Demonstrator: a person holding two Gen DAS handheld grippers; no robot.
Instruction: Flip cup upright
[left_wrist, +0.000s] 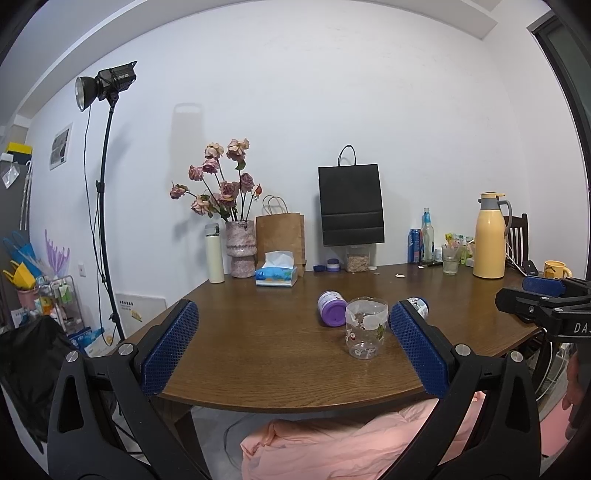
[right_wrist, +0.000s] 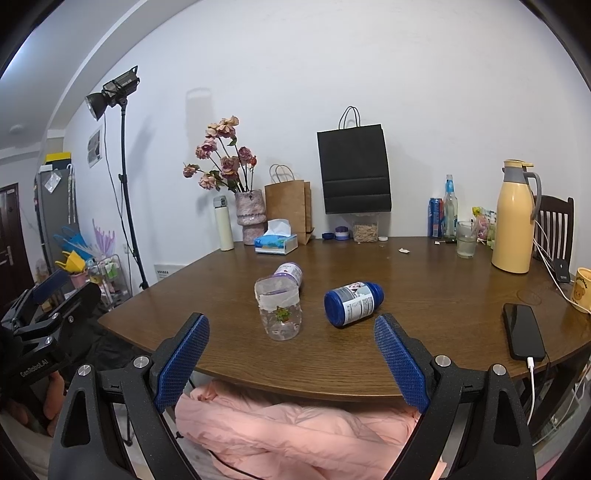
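A clear plastic cup (left_wrist: 365, 328) with small printed pictures and a white band at its rim stands upright on the brown table (left_wrist: 266, 343), mouth up. It also shows in the right wrist view (right_wrist: 279, 308). My left gripper (left_wrist: 293, 332) is open and empty, held back at the table's near edge, the cup ahead between its fingers, nearer the right one. My right gripper (right_wrist: 291, 345) is open and empty, also at the near edge, the cup ahead of it. The right gripper shows at the right edge of the left wrist view (left_wrist: 543, 299).
A purple bottle (right_wrist: 290, 275) lies on its side behind the cup and a blue-capped bottle (right_wrist: 352, 302) lies to its right. A black phone (right_wrist: 522, 336) on a cable lies at the right. Vase, tissue box (right_wrist: 275, 242), paper bags, glass and yellow thermos (right_wrist: 513, 225) line the back. Pink cloth (right_wrist: 280, 428) lies below.
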